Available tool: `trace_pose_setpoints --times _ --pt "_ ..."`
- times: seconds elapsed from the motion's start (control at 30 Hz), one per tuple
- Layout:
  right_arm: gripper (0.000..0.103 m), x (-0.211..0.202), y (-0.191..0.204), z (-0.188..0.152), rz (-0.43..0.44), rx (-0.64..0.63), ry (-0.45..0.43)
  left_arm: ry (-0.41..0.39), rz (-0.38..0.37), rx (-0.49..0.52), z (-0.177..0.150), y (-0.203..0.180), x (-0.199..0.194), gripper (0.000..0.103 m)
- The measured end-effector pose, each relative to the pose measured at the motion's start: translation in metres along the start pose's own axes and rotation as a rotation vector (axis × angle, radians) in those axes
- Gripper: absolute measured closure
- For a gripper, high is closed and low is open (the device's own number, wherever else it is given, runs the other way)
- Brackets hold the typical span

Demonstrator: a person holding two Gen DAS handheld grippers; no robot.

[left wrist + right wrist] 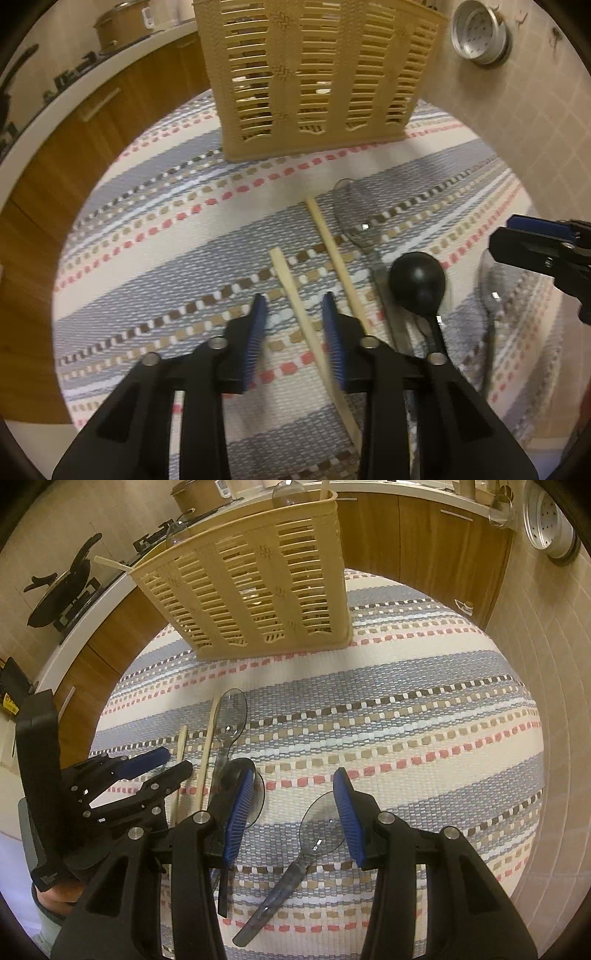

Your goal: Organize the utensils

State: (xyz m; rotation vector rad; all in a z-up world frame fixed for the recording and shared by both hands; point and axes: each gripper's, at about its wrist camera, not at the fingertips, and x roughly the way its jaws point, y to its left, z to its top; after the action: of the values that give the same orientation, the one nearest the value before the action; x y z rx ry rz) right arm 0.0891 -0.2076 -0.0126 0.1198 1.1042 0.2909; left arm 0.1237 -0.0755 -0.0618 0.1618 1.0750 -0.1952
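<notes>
A beige slotted basket (314, 81) (251, 587) stands at the far side of a striped woven mat (166, 236) (406, 720). Two wooden chopsticks (291, 291) (332, 251) lie side by side. My left gripper (295, 332) (177, 761) straddles the nearer one, which runs close along the right pad while the left pad stands clear, so it is open. Right of them lie a clear spoon (354, 218) (231, 712), a black spoon (417, 280) (256, 805) and a second clear spoon (491, 288) (319, 830). My right gripper (293, 812) (506, 236) hangs open over that last spoon's bowl.
A metal strainer (480, 33) (550, 528) hangs on the tiled wall at the right. Wooden cabinets (74, 155) under a white counter with pots and a pan (62, 590) curve round the left and back. A person's hand (59, 890) holds the left gripper.
</notes>
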Motion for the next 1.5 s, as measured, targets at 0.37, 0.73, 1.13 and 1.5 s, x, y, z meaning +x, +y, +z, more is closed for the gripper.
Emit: trace_pose_setpoints --times 0.37,0.73,1.13,1.5 --pt "0.068 0.021 0.031 -0.004 0.046 -0.051 0.084 -0.012 -0.114 -0.1 -0.004 0.03 -0.002 0.099" --pt "0.069 0.05 0.065 -0.009 -0.023 -0.148 0.128 -0.029 -0.135 -0.124 -0.021 0.06 -0.011 0.099" --pt "0.073 0.069 0.084 0.004 -0.102 -0.198 0.122 -0.041 -0.144 -0.117 -0.023 0.064 -0.01 0.099" --pt "0.1 0.047 0.077 -0.001 -0.035 -0.18 0.05 -0.058 -0.156 -0.108 -0.024 0.061 -0.01 0.099"
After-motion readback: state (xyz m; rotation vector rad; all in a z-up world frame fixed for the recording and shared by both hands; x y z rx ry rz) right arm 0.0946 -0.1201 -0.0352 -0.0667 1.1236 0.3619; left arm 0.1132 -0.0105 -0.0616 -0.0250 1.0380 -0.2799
